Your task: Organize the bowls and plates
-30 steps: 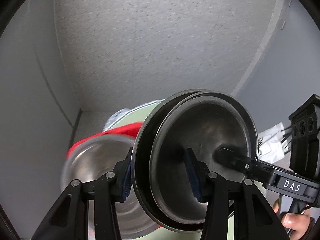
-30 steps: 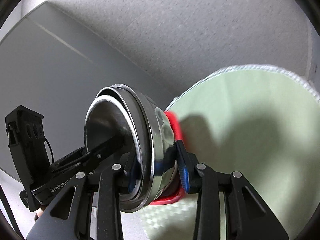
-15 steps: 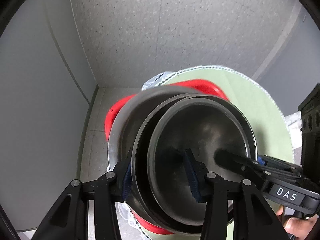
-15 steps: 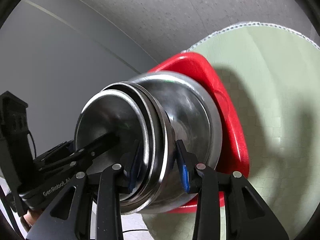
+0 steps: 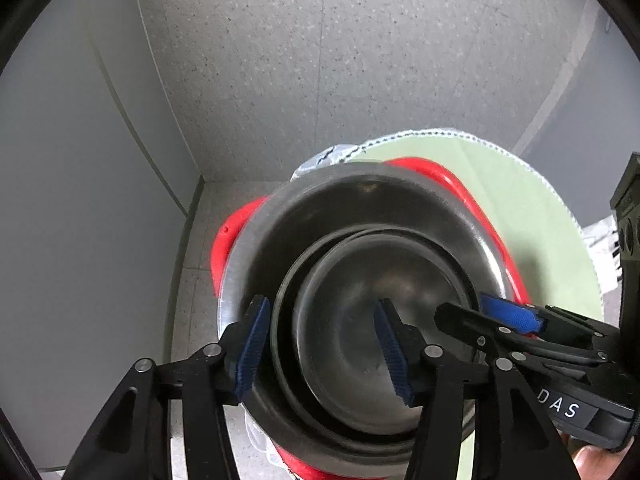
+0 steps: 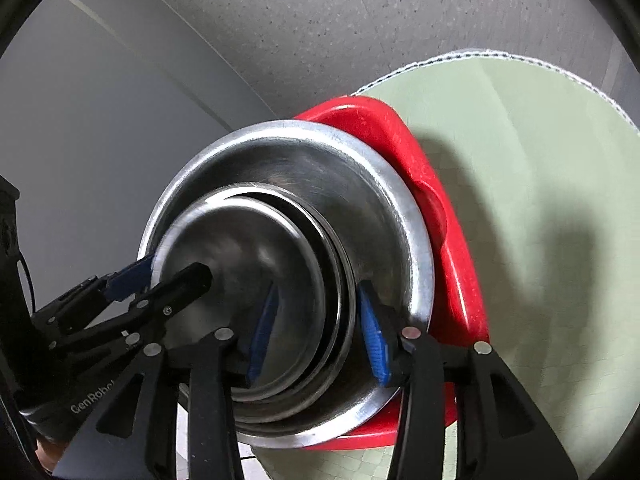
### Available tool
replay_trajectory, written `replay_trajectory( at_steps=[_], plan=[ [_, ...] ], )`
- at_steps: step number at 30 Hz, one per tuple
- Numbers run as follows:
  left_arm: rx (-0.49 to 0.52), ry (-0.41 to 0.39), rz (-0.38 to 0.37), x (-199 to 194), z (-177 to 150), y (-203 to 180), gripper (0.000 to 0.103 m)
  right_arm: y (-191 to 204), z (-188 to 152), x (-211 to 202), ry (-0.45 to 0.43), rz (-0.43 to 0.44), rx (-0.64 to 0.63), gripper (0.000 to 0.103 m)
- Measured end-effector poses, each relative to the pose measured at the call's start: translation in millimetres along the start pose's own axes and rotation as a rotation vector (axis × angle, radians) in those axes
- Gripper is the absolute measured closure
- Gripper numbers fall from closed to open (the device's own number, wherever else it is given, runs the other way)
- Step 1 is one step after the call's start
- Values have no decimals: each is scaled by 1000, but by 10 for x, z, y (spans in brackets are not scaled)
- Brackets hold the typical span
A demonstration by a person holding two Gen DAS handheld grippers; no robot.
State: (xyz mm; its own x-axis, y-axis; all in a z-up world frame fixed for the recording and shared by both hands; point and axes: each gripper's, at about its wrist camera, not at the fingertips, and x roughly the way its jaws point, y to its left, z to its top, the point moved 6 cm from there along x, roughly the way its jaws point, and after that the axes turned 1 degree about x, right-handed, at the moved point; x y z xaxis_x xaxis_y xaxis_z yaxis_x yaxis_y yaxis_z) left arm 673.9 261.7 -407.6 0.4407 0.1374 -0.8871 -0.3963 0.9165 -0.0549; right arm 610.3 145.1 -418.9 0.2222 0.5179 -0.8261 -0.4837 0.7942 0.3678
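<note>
Two nested small steel bowls (image 5: 360, 320) sit inside a large steel bowl (image 5: 360, 200), which rests on a red plate (image 5: 452, 184). My left gripper (image 5: 320, 348) is open, its pads straddling the near rims of the small bowls with visible gaps. My right gripper (image 6: 320, 336) is open too and straddles the rims on the other side; the small bowls (image 6: 240, 264), the large bowl (image 6: 376, 184) and the red plate (image 6: 440, 216) show there. Each gripper appears in the other's view.
The red plate lies at the edge of a round pale-green table mat (image 6: 520, 160) with white stitched trim. A speckled grey wall (image 5: 320, 60) and a smooth grey panel (image 5: 80, 200) stand behind. Floor tiles show below at the left.
Both grippers carried the two nested small bowls down into the large bowl on the red plate. Their jaws have since opened off the rims.
</note>
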Motion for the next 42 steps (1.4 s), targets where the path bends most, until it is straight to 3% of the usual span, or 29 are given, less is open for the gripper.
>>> replay_trajectory(
  at_steps=[2,4,7,12,15,20,25,32,37,42],
  plan=[
    [-16,-17,-6,-56,-33,44,51,7,4,-73,-19,-9,0,52],
    [-19,-29,-14,-148,-90,89,49,20,-12,-155,-34,-23,-12,39],
    [-17,-48,-16,-249,-140,114,34,15,-61,-283,-57,-17,-5,36],
    [13,-158,-17,-663,-301,-42,16,-60,-223,-679,-131,-28,4,32],
    [36,-221,-18,-948,-447,-164,10,-113,-362,-1006,-188,-46,-1,32],
    [77,-323,-46,-1449,-829,-446,4,-241,-764,-1710,-315,-123,-3,22],
    [125,-398,-115,-1995,-1447,-752,1,-323,-1443,-2457,-421,-194,-4,13],
    [170,-486,-139,-2766,-2560,-1045,1,-291,-2592,-3243,-545,-258,29,4],
    [211,-517,-181,-3316,-3344,-1119,1,-102,-3331,-3748,-632,-364,29,1],
    [239,-571,-219,-3819,-3911,-1013,1,184,-3950,-4252,-716,-448,16,0]
  ],
)
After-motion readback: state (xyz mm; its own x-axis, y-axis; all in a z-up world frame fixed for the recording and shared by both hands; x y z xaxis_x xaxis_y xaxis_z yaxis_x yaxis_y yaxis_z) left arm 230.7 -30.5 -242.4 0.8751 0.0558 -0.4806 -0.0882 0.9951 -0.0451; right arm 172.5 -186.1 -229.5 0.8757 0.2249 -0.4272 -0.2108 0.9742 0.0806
